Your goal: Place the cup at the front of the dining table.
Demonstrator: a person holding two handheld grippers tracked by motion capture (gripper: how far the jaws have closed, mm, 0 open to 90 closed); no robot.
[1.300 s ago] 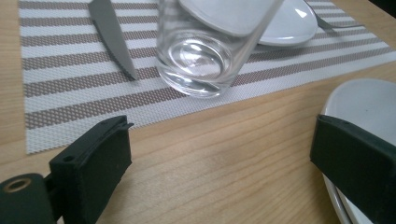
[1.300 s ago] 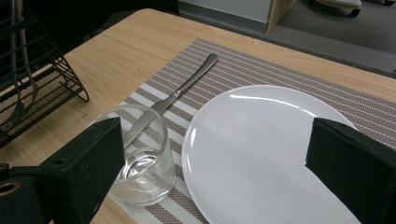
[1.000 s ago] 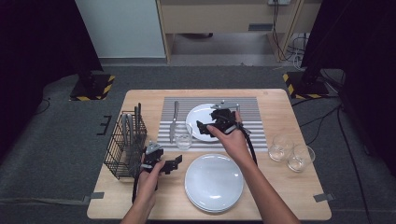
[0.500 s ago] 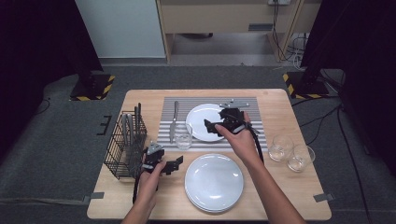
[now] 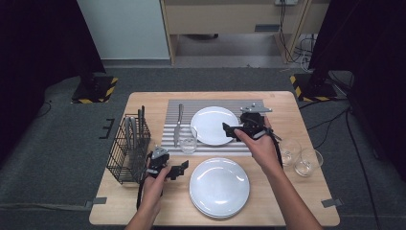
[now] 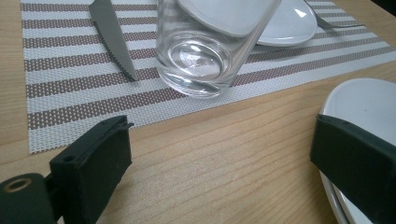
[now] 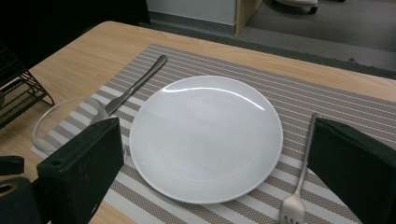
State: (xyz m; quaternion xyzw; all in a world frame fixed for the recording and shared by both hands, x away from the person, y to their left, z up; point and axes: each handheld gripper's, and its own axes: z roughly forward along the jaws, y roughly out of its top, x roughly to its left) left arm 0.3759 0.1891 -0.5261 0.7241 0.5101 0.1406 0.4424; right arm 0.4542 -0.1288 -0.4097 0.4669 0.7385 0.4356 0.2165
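Both jaws of my right hand-held gripper (image 7: 210, 172) gape empty over a glossy white plate (image 7: 205, 137), seemingly unchipped.

Glossy white ceramic is seen on the plate (image 7: 205, 137) ahead of the right gripper (image 7: 210, 186); woven matt placemat (image 7: 327, 107), shiny metal fork (image 7: 299, 186), smooth wood-grain table (image 6: 224, 158).

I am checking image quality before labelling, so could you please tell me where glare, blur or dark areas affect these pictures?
High view: even light on the table, surroundings dark. Left gripper view: the drinking glass is sharp, with reflections in its base; the near jaws look soft. Right gripper view: a thin arc of glare crosses the white plate, and the upper left corner is black.
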